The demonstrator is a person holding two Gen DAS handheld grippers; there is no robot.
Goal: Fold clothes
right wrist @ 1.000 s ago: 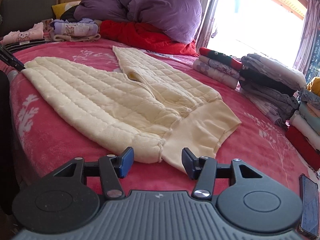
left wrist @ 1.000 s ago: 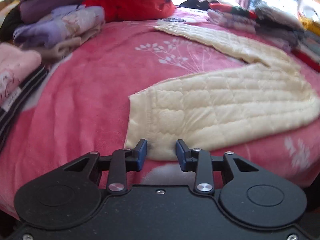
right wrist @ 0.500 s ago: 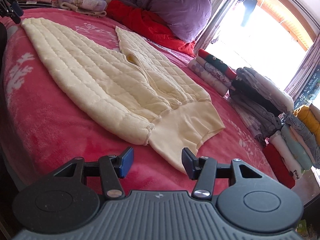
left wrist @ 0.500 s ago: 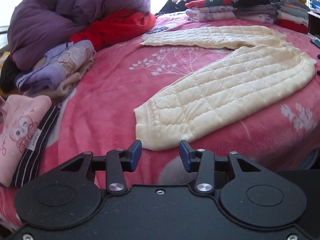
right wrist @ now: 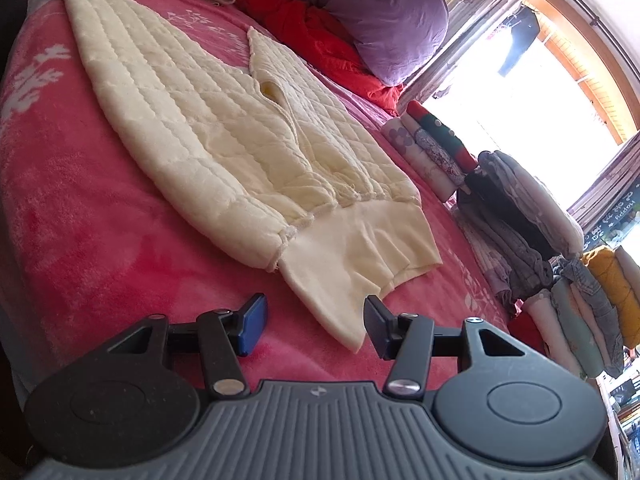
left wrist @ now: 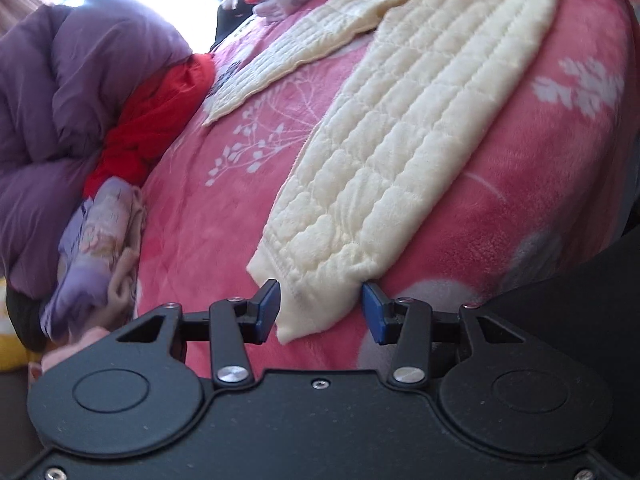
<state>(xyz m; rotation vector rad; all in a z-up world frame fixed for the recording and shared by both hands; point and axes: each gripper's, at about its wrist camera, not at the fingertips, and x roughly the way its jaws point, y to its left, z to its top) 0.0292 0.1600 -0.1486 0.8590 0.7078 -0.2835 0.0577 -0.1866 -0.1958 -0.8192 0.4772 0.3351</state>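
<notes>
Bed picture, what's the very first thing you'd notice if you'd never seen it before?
Probably the cream quilted trousers spread flat across the bright pink blanket, one leg end lying between the open left gripper and the waistband corner between the open right gripper. Next, the puffy purple duvet heaped on something red at the far side. Then the rows of folded clothes stacked along the window edge.

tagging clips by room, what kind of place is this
Most likely a home bedroom: the cream quilted garment is spread on a bed under a pink floral blanket, with a bunched purple duvet near a curtained window and folded clothes stacks alongside.
</notes>
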